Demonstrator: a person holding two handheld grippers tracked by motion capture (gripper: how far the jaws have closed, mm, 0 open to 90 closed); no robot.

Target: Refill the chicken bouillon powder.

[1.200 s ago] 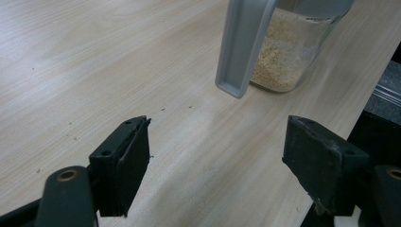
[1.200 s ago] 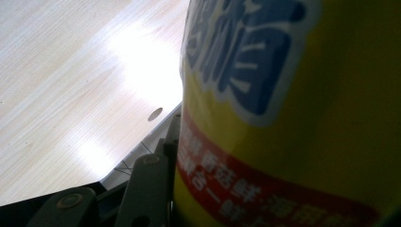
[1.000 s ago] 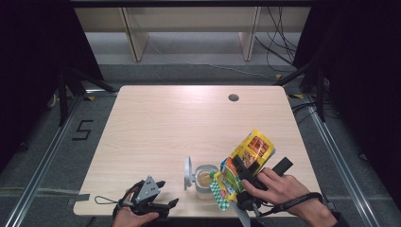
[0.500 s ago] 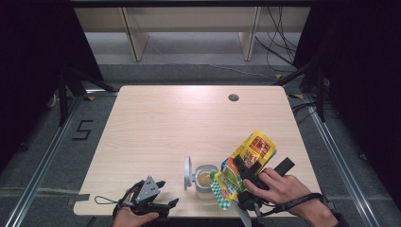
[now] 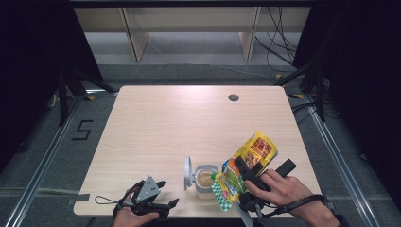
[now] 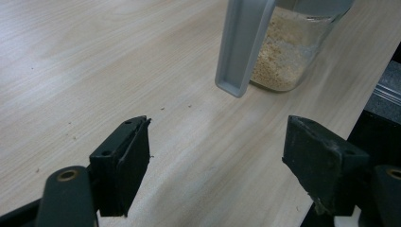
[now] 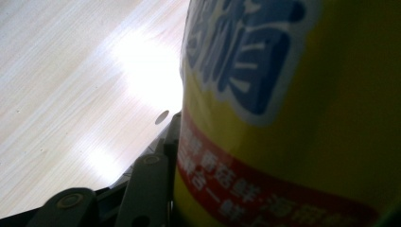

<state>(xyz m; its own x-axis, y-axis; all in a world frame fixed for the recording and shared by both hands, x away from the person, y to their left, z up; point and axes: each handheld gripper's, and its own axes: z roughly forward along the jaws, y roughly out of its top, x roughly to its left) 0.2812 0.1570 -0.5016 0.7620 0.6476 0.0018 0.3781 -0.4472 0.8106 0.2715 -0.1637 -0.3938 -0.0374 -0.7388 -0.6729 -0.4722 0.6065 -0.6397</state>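
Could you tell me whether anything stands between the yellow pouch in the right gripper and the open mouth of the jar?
Nothing visible does. The yellow pouch, held in the right gripper, is tilted with its lower corner at the jar mouth. The jar's lid is swung open to the far side, away from the pouch.

Both tools are black two-jaw units with brass-coloured pivot screws: the left tool [image 5: 163, 204] carries a grey three-cornered plate and trailing black cable, the right tool [image 5: 246, 177] a black wrist strap.
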